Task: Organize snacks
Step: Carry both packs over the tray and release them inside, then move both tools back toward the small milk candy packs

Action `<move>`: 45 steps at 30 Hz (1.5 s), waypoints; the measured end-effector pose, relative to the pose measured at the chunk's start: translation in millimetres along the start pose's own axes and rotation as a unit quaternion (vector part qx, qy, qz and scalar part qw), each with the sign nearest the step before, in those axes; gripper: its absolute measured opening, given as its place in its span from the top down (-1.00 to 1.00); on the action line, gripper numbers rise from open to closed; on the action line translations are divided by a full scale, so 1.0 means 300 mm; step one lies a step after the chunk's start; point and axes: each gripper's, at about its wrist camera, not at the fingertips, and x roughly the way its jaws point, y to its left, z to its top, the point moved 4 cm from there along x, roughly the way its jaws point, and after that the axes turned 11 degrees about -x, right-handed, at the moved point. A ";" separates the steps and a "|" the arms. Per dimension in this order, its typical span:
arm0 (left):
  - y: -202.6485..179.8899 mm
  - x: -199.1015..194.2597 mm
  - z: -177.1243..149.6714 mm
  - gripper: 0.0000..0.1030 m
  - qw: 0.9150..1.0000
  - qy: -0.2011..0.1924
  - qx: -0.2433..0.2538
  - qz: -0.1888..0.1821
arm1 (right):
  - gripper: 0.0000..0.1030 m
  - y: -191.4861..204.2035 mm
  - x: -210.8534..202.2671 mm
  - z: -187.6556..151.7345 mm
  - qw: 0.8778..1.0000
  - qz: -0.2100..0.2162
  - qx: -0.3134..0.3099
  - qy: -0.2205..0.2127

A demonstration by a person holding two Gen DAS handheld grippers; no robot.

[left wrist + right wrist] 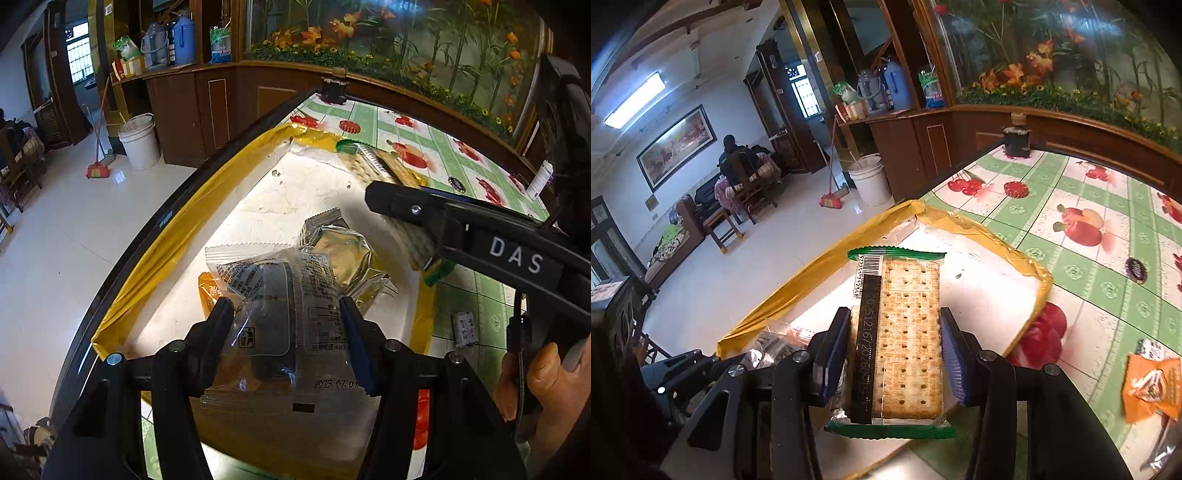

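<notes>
Both grippers work over the gold-rimmed tray (177,236) at the table's edge. The right gripper (894,354) clamps a green-trimmed cracker pack (905,332), its long axis running straight ahead, above the tray's bare far half. The left gripper (288,325) grips a clear wrapper (280,317) over a gold packet (343,254).

A white plastic bucket (870,180) is standing on the pale tiled floor (746,258) beside a red-headed broom (831,199), while two blue thermos flasks (886,88) are sitting on the dark wooden cabinet (908,147).
</notes>
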 end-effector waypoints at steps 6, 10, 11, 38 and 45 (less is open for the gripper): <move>0.012 0.022 0.005 -0.11 1.000 0.003 -0.004 0.007 | 0.08 -0.025 0.083 -0.003 1.000 0.009 0.002 0.013; 0.016 0.024 0.007 -0.13 1.000 0.003 -0.007 0.009 | 0.08 -0.033 0.111 -0.005 1.000 0.011 0.000 0.020; 0.016 0.024 0.008 -0.14 1.000 0.004 -0.008 0.009 | 0.07 -0.033 0.115 -0.007 1.000 0.011 0.000 0.021; -0.108 -0.197 -0.014 -0.33 0.998 -0.062 0.026 0.000 | -0.13 -0.068 -0.297 -0.150 0.998 -0.048 0.034 -0.037; -0.219 -0.211 -0.080 -0.40 0.997 -0.053 0.058 -0.023 | -0.21 -0.133 -0.464 -0.299 0.993 -0.081 0.066 -0.045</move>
